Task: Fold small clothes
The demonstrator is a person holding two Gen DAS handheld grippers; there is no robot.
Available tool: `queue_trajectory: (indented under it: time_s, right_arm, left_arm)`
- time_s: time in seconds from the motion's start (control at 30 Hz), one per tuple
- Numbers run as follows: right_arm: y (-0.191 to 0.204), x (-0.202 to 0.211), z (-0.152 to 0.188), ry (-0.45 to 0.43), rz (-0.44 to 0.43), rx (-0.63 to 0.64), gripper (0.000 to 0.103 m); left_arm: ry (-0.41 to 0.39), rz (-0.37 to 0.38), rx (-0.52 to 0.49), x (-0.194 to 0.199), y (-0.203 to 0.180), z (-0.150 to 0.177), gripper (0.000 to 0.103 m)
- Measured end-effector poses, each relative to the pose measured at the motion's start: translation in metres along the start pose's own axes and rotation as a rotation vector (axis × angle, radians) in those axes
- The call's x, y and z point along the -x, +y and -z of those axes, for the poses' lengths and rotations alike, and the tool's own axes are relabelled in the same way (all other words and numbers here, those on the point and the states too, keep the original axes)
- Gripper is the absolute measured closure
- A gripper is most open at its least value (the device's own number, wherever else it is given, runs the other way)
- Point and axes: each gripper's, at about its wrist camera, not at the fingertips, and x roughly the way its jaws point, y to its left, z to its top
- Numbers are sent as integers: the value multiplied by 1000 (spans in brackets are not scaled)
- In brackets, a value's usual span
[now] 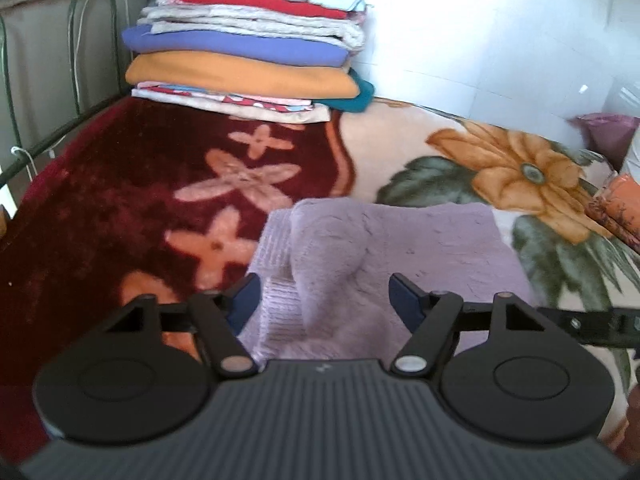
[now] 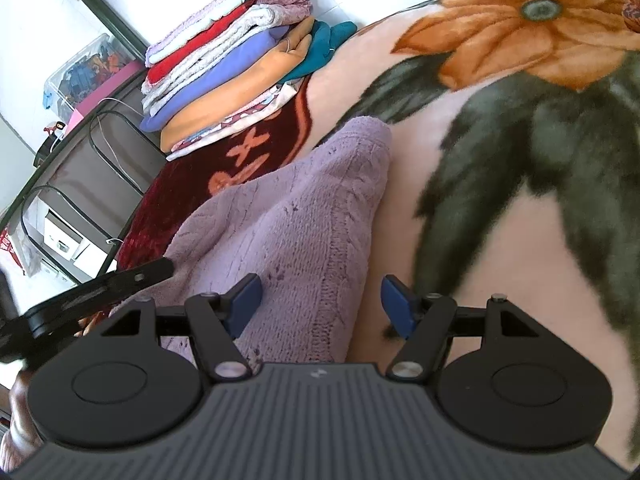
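Lilac knitted fuzzy garment (image 1: 384,248) lies partly folded on the floral plush bed blanket (image 1: 400,152). Left hand-held gripper (image 1: 324,300) and right hand-held gripper (image 2: 320,304): jaws apart over it, nothing clamped. Tall stack of folded clothes (image 1: 248,40) done; this fold unfinished.

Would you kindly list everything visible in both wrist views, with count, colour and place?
knitted garment: one, lilac, on the blanket, under both grippers
folded clothes stack: one pile, lilac, red, white, blue, orange, teal and printed layers, far end of the bed by the wall
blanket: one, maroon with pink flowers on one side, cream with an orange flower and green leaves on the other, covering the bed
bed rail: one, dark metal, along the maroon edge
plastic box: one, clear, beyond the rail
left gripper: one, black with blue fingers, open over the garment
right gripper: one, black with blue fingers, open over the garment's edge
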Motion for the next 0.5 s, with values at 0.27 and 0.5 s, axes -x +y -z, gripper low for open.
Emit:
queue_trajectory:
  time_s: [0.27, 0.5]
  right_arm:
    - [18, -8, 3, 61, -22, -4, 30]
    - [53, -20, 15, 38, 41, 131, 22]
  left_arm:
    - [74, -106, -66, -6, 12, 13, 87]
    - [114, -102, 100, 3, 62, 22, 90]
